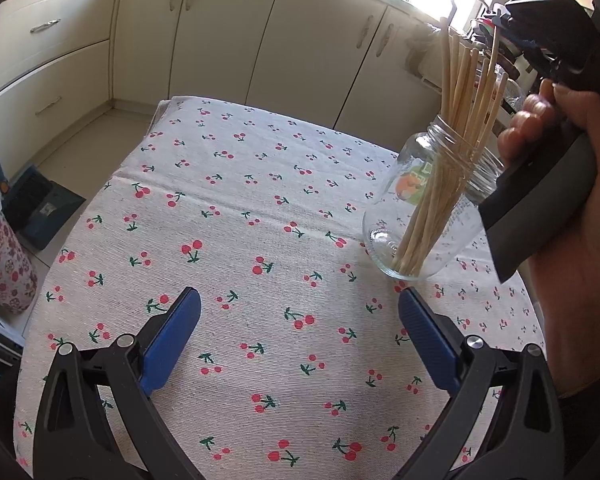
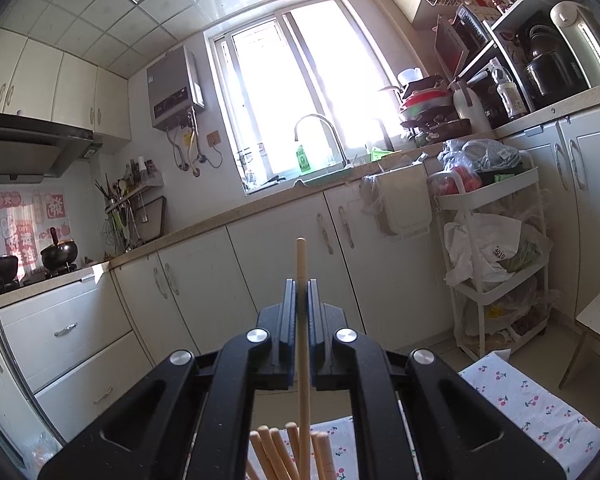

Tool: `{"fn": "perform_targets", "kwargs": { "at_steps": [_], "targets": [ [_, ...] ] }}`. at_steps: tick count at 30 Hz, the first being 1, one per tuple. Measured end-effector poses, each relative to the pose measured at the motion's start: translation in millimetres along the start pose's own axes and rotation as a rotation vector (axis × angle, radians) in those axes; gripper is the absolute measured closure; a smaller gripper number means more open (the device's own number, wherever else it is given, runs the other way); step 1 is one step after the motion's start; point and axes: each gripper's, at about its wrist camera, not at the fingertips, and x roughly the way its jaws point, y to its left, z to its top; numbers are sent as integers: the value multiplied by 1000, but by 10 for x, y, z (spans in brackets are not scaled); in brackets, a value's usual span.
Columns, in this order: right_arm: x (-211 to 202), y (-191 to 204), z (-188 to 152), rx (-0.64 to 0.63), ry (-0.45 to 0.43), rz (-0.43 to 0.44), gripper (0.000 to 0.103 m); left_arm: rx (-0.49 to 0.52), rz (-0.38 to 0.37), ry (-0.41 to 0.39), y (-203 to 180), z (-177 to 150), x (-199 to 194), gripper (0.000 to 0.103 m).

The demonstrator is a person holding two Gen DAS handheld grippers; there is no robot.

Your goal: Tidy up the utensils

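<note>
**One chopstick held upright above the jar**

Your right gripper [image 2: 301, 292] pinches a single chopstick [image 2: 302, 344] between its pads. The stick stands nearly upright, its top poking above the pads and its lower end dropping straight toward the tips of the bundle of chopsticks [image 2: 288, 452] directly beneath. So the move ahead is downward along the stick's own length.

In the left wrist view, the glass jar [image 1: 428, 216] stands on the cherry-print cloth covering the counter [image 1: 240, 240], leaning a little in the fisheye, with the bundle fanning out of its mouth. Your right hand [image 1: 572, 184] is right beside it, much nearer than your left gripper [image 1: 300, 340], which hangs spread and empty over bare cloth, apart from the jar.

The held stick's lower tip is cut off at the picture's edge. The jar's rim is hidden from the right wrist view, so you cannot tell whether the tip has entered the mouth.
</note>
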Motion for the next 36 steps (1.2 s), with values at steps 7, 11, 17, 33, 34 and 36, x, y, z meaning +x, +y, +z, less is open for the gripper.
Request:
{"fn": "perform_targets", "kwargs": {
  "at_steps": [7,11,17,33,34,36],
  "targets": [
    [-20,30,-16,-45,26,13,97,-2,-2,-1,6,0,-1,8],
    [-71,32,-62,-71,55,20,97,-6,-2,0,19,0,1,8],
    [-262,12,-207,-123,111,30,97,-13,-1,3,34,6,17,8],
    [-834,-110,-343,-176,251,49,74,-1,42,35,13,2,95,8],
    [-873,-126,-343,-170,263,43,71,2,45,38,10,-1,100,8],
    [-1005,-195,-388,-153,320,23,59,10,57,44,-4,-7,108,8]
  ]
}}
